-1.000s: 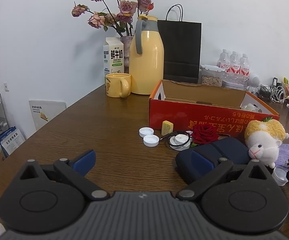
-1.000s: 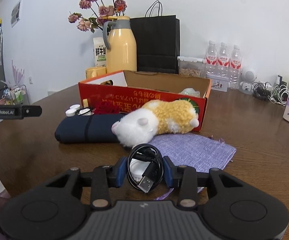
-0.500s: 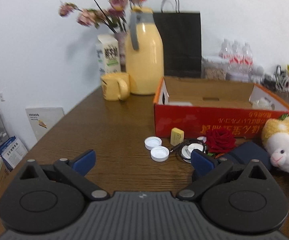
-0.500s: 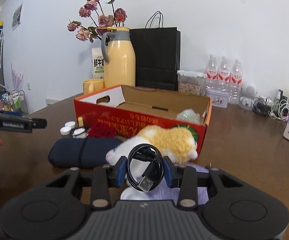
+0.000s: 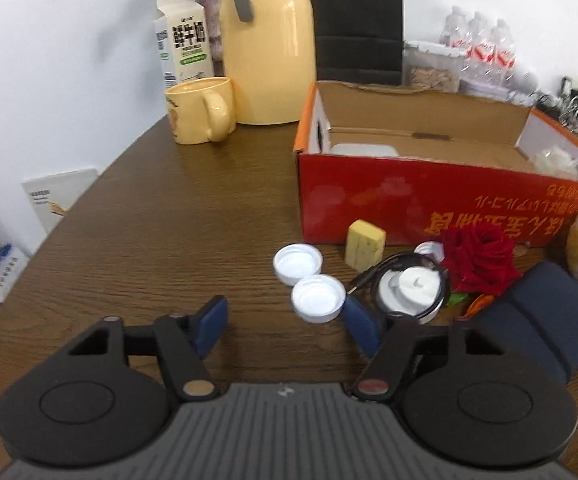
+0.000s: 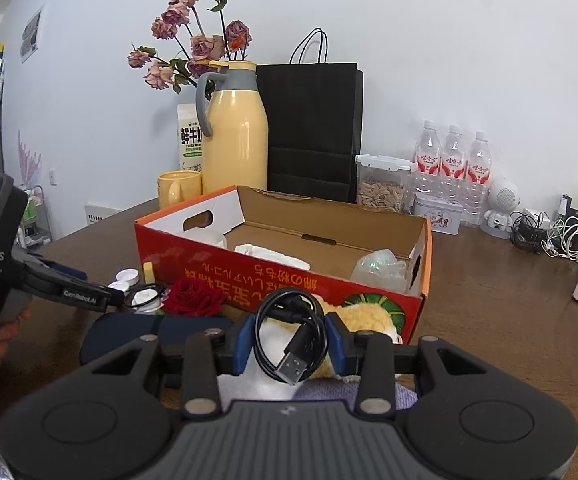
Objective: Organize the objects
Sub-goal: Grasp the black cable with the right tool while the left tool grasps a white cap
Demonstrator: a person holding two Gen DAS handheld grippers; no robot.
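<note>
My right gripper (image 6: 291, 346) is shut on a coiled black USB cable (image 6: 293, 336) and holds it raised in front of the open red cardboard box (image 6: 289, 276). My left gripper (image 5: 285, 326) is open and empty, low over the table, just short of two white bottle caps (image 5: 317, 298). Beside them lie a yellow block (image 5: 365, 244), a white lid ringed by a black cable (image 5: 413, 286), a red rose (image 5: 479, 258) and a dark blue pouch (image 5: 537, 316). The plush toy (image 6: 373, 320) lies under my right gripper, mostly hidden.
A yellow mug (image 5: 201, 110), yellow thermos (image 5: 267, 46), milk carton (image 5: 183, 40) and black paper bag (image 6: 311, 128) stand behind the box. Water bottles (image 6: 453, 160), a seed container (image 6: 383, 188) and tangled cables (image 6: 549, 236) sit at the back right. A purple cloth (image 6: 329, 390) lies under the plush.
My right gripper has lifted the cable up and toward the box. My left gripper has moved forward and down toward the bottle caps, still open.
</note>
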